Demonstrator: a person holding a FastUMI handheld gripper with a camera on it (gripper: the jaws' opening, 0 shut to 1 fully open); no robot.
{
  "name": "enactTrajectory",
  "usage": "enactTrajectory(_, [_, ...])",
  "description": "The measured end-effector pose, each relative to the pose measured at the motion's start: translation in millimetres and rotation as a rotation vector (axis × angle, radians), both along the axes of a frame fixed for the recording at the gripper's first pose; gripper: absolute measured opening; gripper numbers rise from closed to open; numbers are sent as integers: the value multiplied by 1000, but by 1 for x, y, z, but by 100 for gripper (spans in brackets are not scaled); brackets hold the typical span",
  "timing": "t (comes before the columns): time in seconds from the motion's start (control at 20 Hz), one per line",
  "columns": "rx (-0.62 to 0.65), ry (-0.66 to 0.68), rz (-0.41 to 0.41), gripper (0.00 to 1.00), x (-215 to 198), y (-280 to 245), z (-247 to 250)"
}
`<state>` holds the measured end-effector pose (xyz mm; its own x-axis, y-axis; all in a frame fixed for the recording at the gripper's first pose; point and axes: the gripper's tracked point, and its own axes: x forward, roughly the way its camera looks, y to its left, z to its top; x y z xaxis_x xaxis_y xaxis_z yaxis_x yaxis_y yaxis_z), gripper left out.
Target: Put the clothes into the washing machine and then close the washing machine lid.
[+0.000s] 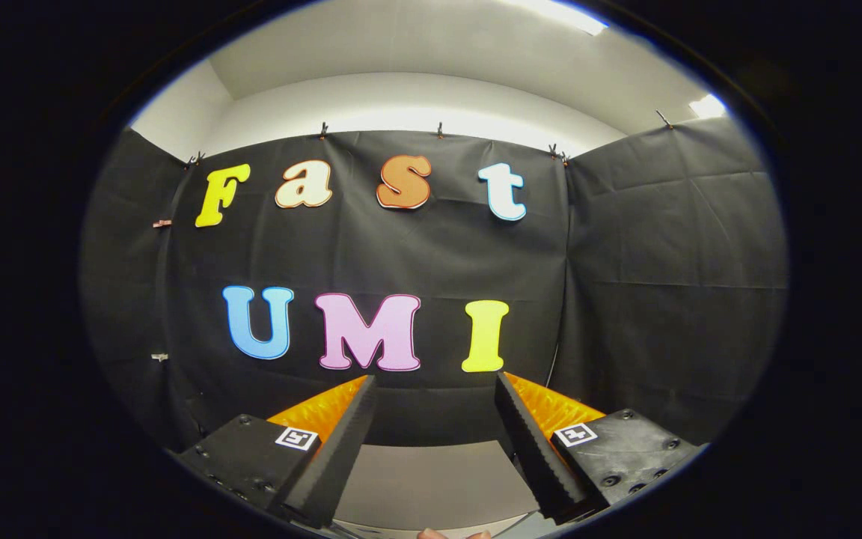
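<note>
The gripper is held up and looks straight at the black cloth wall of the booth. Its two fingers stand wide apart with nothing between them — just air. Down low, past the fingers, I see a bare, pale tabletop. A thin cable hangs down the cloth near the right finger. Small clips pin the cloth up along its top. Right at the bottom, the tip of a person's hand peeks in. I cannot tell where the clothes or the washing machine are from here.
</note>
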<state>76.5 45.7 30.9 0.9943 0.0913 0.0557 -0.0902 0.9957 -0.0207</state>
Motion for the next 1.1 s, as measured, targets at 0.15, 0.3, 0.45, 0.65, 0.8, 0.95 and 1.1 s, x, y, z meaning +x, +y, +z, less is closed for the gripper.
enactTrajectory(0.15, [-3,4,-2,99,2,3,-1])
enactTrajectory(0.3, [2,10,7,99,2,9,-1])
enactTrajectory(0.45, [-11,8,10,99,2,12,-2])
enactTrajectory(0.65, [-17,2,3,99,1,13,1])
enactTrajectory(0.8, [-23,-4,-4,99,3,13,3])
enactTrajectory(0.95, [-14,-10,-11,99,8,13,4])
enactTrajectory(1.1, [10,-4,-13,99,18,20,5])
